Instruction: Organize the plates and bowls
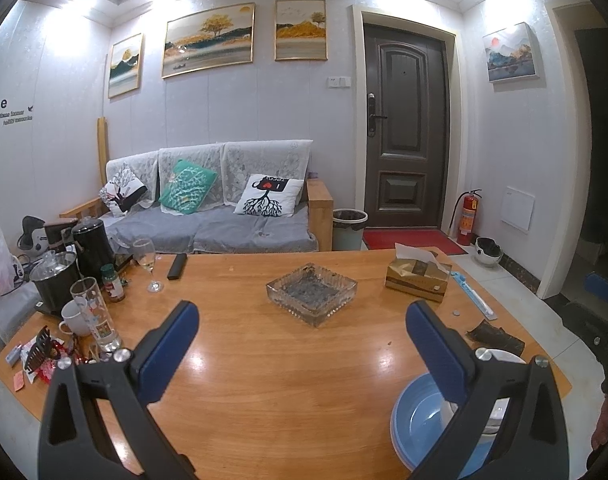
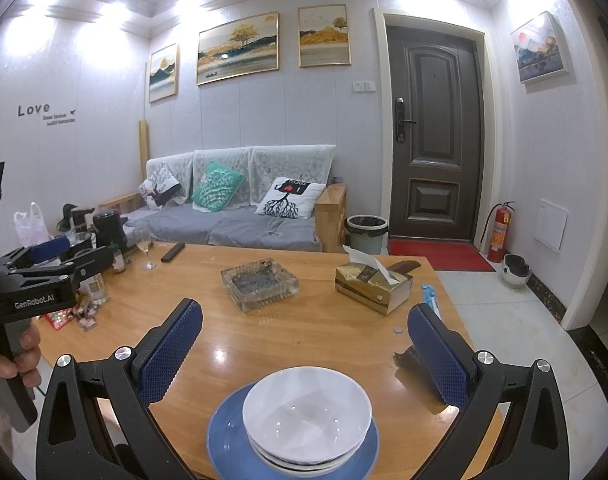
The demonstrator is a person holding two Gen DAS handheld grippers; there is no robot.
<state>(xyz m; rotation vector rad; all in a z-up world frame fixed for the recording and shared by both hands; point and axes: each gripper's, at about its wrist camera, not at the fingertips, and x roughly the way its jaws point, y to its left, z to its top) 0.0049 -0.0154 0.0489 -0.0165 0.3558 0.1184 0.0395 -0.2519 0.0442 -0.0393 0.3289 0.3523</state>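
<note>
White ceramic bowls (image 2: 307, 414) nested on blue round plate (image 2: 232, 444) at worktop (image 2: 304, 340) 6 o'clock, saving space; both tools released: left tool (image 1: 302, 350), right tool (image 2: 304, 354).

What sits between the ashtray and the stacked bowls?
Nothing: bare wooden table between the glass ashtray and the white bowls, per the right wrist view.

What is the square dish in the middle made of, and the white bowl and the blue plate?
The square dish looks like thick clear glass: see-through, with ribbed sides. The white bowl seems glazed ceramic, glossy with bright light spots, though it could be plastic. The blue plate under it looks smooth and matte, maybe ceramic or melamine.
</note>
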